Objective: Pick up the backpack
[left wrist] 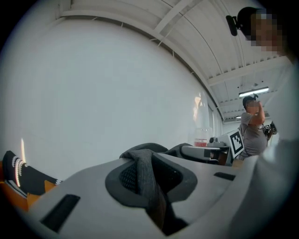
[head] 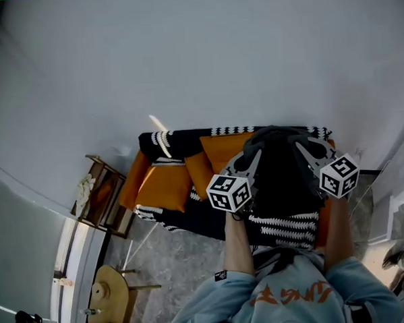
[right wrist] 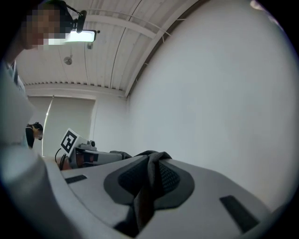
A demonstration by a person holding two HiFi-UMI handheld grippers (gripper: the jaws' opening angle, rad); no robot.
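Black backpack (head: pixel 284 180) hangs long-axis vertical (left gripper (head: pixel 253 163), right gripper (head: pixel 304 149) pinch straps (left wrist: pixel 145 175)).

Black backpack (head: pixel 284 177) held at top by left tongs (head: pixel 257 153), right tongs (head: pixel 297 143); orange sofa (head: pixel 161 188) below.

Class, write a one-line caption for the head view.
Left gripper and right gripper hold a black backpack by its straps above an orange sofa.
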